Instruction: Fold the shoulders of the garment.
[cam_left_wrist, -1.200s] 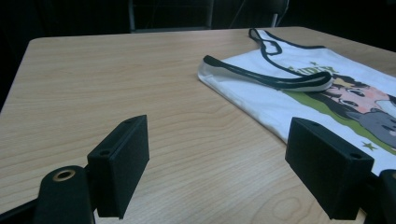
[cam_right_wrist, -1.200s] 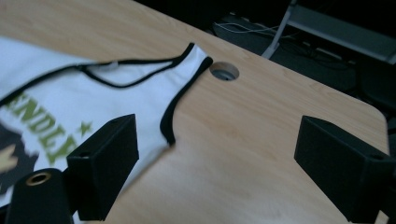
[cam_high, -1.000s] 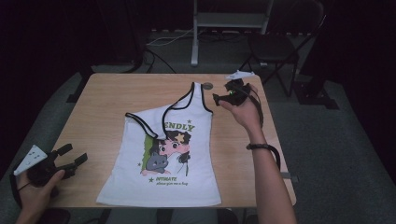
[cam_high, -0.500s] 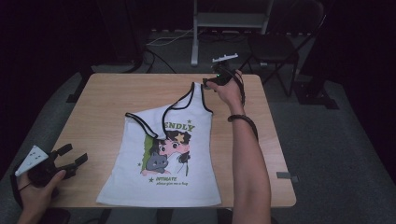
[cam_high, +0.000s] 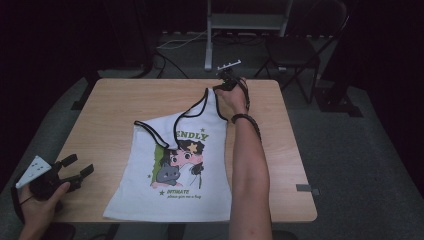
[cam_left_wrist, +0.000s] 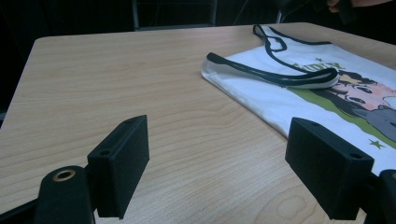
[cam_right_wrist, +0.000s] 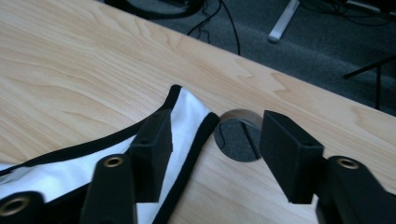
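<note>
Lying flat on the table (cam_high: 100, 115) in the high view, the tank top (cam_high: 175, 175) had one strap folded inward across its chest, so the work looked like folding. The right gripper (cam_high: 226, 84) had reached the other strap (cam_high: 212, 100) at the tank top's far end, its jaws just closing. The left gripper (cam_high: 70, 170) waited off the tank top's near-left side.

From the left gripper view, its jaws stood wide apart over bare wood, nothing between them, the tank top (cam_left_wrist: 317, 88) beyond.

From the right gripper view, the jaws were half closed astride the strap's tip (cam_right_wrist: 187, 116), not yet pinching, beside a round cable hole (cam_right_wrist: 238, 140).
</note>
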